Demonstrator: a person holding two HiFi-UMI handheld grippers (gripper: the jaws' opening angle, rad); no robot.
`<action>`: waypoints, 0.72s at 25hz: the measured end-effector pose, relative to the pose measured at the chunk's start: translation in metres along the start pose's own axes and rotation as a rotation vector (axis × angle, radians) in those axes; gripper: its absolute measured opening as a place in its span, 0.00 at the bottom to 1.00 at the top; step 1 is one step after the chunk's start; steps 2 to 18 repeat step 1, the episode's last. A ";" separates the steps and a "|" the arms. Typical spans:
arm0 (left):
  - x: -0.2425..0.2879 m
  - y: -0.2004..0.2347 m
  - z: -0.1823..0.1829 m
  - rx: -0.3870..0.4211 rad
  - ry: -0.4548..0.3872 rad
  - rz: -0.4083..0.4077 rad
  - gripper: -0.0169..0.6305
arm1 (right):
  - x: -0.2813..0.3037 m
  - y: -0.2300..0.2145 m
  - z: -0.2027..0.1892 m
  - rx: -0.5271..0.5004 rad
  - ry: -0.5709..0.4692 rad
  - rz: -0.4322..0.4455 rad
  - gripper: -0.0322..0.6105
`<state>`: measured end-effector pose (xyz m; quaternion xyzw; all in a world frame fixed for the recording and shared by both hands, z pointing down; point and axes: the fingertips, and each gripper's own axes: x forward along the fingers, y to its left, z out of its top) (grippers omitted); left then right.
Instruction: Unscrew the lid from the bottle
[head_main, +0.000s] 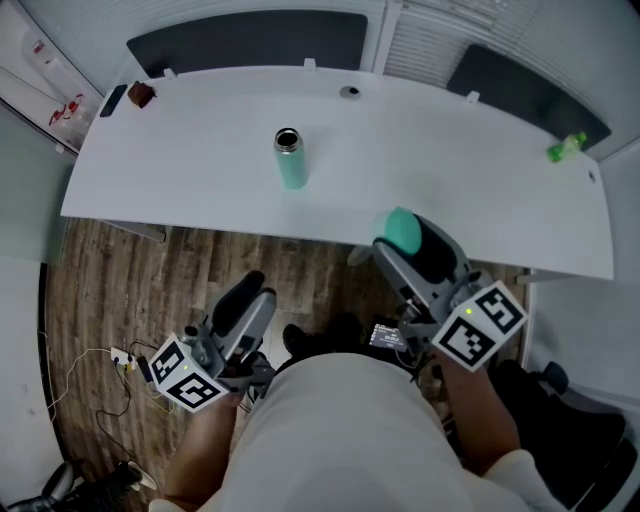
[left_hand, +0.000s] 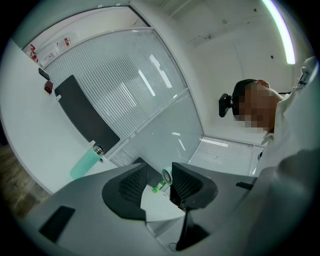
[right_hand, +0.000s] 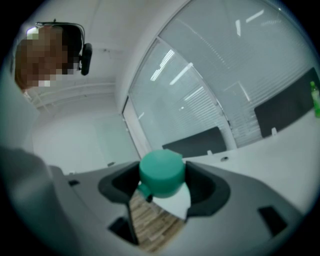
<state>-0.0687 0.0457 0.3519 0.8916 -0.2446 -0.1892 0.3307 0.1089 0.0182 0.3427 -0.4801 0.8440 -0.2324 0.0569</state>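
A: So, head view first. Your right gripper (head_main: 408, 240) is clamped on the teal lid (head_main: 403, 228), up by the near edge of the white table (head_main: 480, 190).

B: Agreed. The bottle (head_main: 289, 158) stands upright further back on the table, well apart from the lid. Its mouth is uncovered and dark inside, so I cannot tell if anything is in it.

A: Your left gripper (head_main: 255, 288) hangs low over the wood floor (head_main: 120, 290), clear of the table. A small green item (head_main: 566, 148) lies near the table's far right corner.

B: Left gripper view. The jaws of your left gripper (left_hand: 159, 175) stand apart with nothing gripped. The two dark ribbed pads (left_hand: 134, 185) face each other across a bare gap.

A: Through that gap the lid (left_hand: 166, 175) and the green item (left_hand: 158, 187) show small and far off. The bottle (left_hand: 86, 162) sits at left on the table (left_hand: 30, 125), steel rim showing, lid off.

B: Right gripper view. Your right gripper (right_hand: 162, 176) has the lid (right_hand: 161, 170) pinched between both pads, top face toward the camera. A small teal tab sticks out at its lower left.

A: The floor (right_hand: 152, 225) shows under the jaws, and the green item (right_hand: 315, 100) is at the frame's right edge.
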 end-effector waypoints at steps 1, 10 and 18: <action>0.000 0.000 0.000 0.000 0.001 0.000 0.29 | 0.000 0.000 0.000 0.000 0.001 0.000 0.52; 0.000 0.000 0.000 0.000 0.001 0.000 0.29 | 0.000 0.000 0.000 0.000 0.001 0.000 0.52; 0.000 0.000 0.000 0.000 0.001 0.000 0.29 | 0.000 0.000 0.000 0.000 0.001 0.000 0.52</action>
